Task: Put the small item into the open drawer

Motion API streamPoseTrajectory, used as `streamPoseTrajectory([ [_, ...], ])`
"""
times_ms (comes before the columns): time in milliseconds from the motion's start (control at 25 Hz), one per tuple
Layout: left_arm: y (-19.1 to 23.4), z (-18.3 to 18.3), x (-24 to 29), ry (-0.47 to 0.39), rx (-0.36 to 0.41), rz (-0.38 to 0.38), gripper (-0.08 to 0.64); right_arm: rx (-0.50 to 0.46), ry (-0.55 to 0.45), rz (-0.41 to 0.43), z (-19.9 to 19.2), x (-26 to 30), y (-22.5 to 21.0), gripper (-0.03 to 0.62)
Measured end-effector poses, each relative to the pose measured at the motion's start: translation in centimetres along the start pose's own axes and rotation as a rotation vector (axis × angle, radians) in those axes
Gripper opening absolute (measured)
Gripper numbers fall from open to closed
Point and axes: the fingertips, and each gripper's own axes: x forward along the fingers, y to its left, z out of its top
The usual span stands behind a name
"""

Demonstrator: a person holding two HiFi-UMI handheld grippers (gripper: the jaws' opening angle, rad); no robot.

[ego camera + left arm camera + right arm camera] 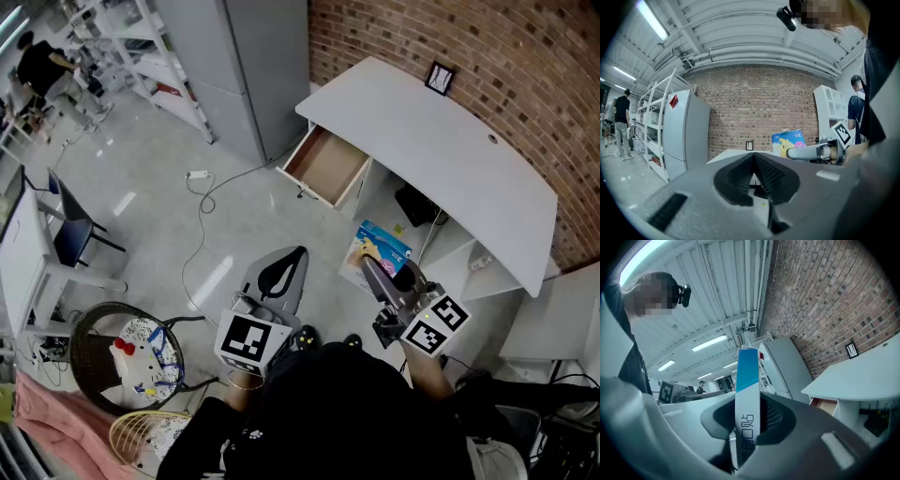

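a red brick wall [450, 37] runs behind a long white curved-top desk [441, 141] that stands on a pale grey floor [141, 225]. at the desk's left end a shallow wood-lined drawer [326, 166] stands pulled out, its inside facing up. the right gripper [380, 277] is held level in front of the desk, and its jaws pinch a flat blue and yellow printed box [380, 246], seen edge-on and upright between the pads in the right gripper view [746, 394]. the box is well apart from the drawer, nearer the person. the left gripper [289, 258] sits beside it, its jaws pressed together on nothing.
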Motion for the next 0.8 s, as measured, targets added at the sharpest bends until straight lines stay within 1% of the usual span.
streamPoseTrajectory([
  [120,0.1,-0.3,-0.1,0.001,-0.005,0.005,-0.003,0.013,-0.006,0.003,-0.2,0.1,0.0,0.08],
  [320,1.6,-0.7,-0.9,0.007,-0.029,0.021,-0.003,0.075,-0.029,0.005,-0.5,1.3,0.3,0.08],
  [560,3.9,-0.7,-2.3,-0.004,-0.043,0.054,-0.003,0.085,-0.008,0.024,-1.4,3.4,1.0,0.08],
  [800,6.4,-0.7,-4.0,-0.008,-0.036,0.089,-0.003,0.077,0.017,0.043,-2.3,5.9,2.2,0.08],
])
